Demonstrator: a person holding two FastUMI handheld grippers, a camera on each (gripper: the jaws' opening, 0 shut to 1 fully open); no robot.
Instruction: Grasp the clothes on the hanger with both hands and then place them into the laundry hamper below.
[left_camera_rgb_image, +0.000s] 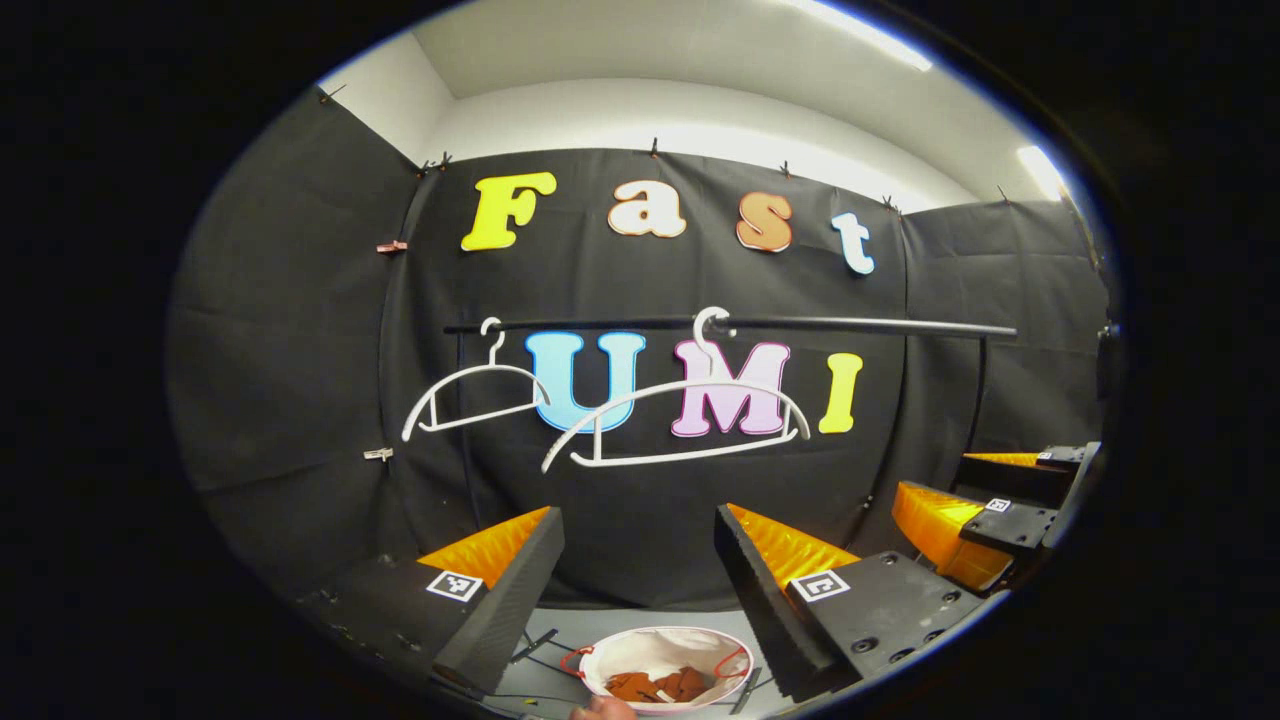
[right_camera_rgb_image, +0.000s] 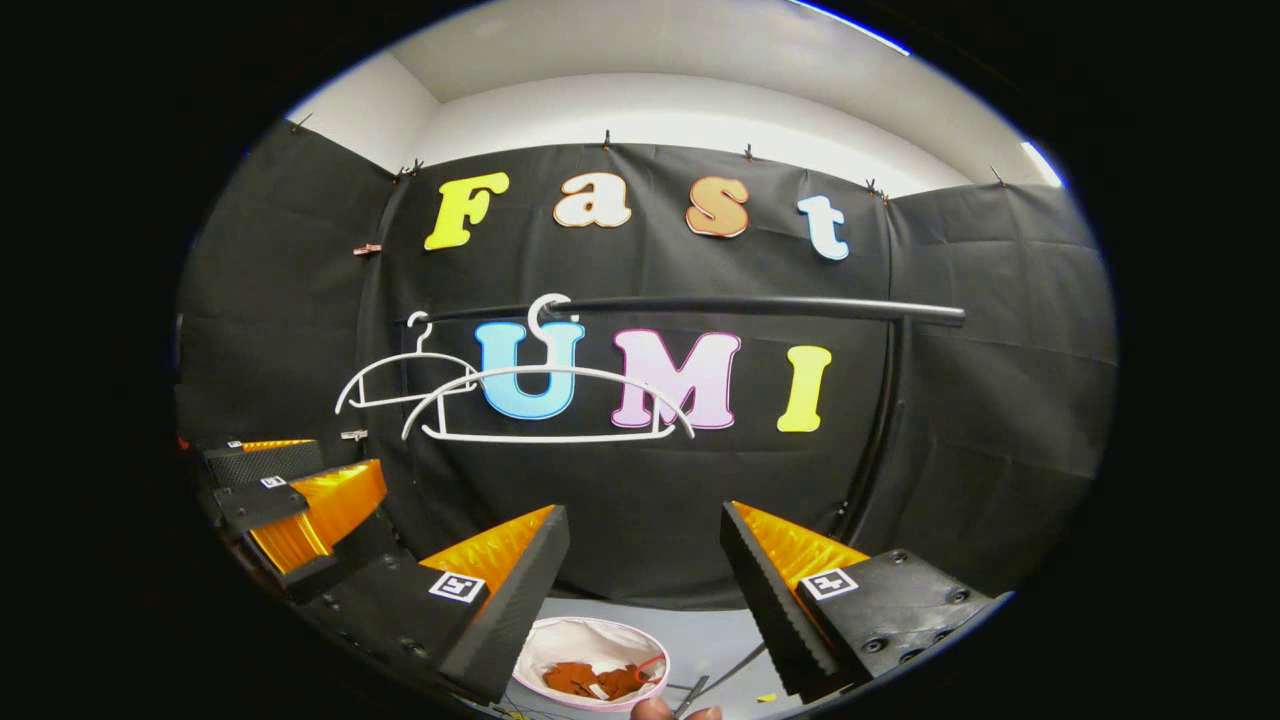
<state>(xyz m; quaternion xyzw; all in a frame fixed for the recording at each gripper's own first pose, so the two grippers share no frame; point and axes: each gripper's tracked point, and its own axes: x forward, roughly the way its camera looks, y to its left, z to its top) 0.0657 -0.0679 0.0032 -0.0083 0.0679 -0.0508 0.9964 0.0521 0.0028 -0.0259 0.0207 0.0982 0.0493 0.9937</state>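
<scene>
Two bare hangers (left_camera_rgb_image: 690, 405) hang on the rail (left_camera_rgb_image: 740, 324). Both grippers, left (left_camera_rgb_image: 640, 560) and right (right_camera_rgb_image: 645, 560), hold their fingers wide apart, gripping nothing. Orange clothes (left_camera_rgb_image: 660, 686) lie in the white hamper (left_camera_rgb_image: 660, 648), below and between the fingers.

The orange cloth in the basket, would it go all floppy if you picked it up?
Probably floppy: the orange cloth lies crumpled in folds inside the white hamper, not flat. It likely weighs little, since the soft-sided hamper keeps its round shape. It would probably sag and dangle from wherever it's pinched.
</scene>
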